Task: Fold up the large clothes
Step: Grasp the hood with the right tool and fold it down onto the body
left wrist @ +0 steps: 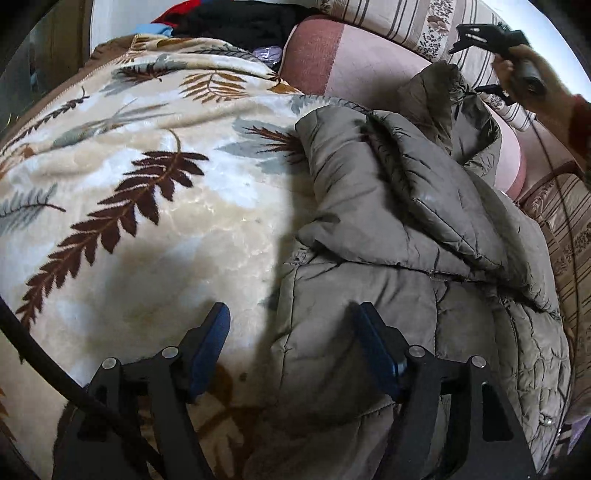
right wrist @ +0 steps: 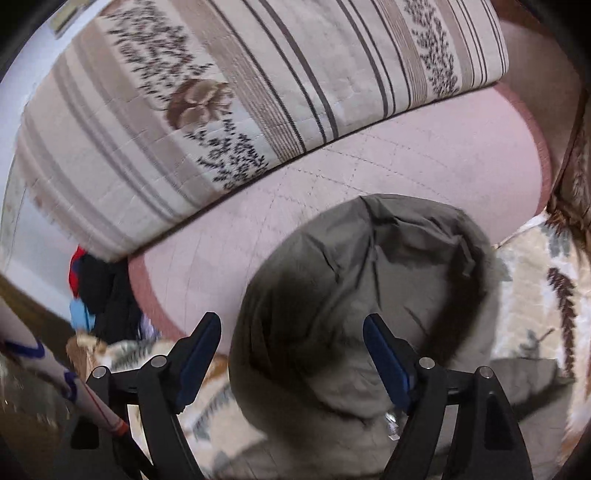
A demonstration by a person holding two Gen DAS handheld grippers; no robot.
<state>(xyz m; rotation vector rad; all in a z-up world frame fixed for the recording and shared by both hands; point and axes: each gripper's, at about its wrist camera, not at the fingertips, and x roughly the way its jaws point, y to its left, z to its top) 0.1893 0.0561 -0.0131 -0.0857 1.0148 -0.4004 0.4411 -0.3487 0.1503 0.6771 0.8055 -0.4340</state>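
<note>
An olive-grey quilted puffer jacket [left wrist: 406,221] lies partly folded on a cream blanket with a fern print [left wrist: 129,184]. My left gripper [left wrist: 290,325] is open and empty, low over the jacket's near left edge. My right gripper [right wrist: 291,332] is open and empty above the jacket's hood [right wrist: 362,288], which bulges up between its fingers. The right gripper also shows in the left wrist view [left wrist: 476,62], held in a hand above the jacket's far end.
A pink quilted cushion [right wrist: 406,155] and a striped floral cushion [right wrist: 221,92] stand behind the jacket. A pile of dark, red and blue clothes [left wrist: 229,22] lies at the far left. A black cable [left wrist: 55,373] crosses the lower left.
</note>
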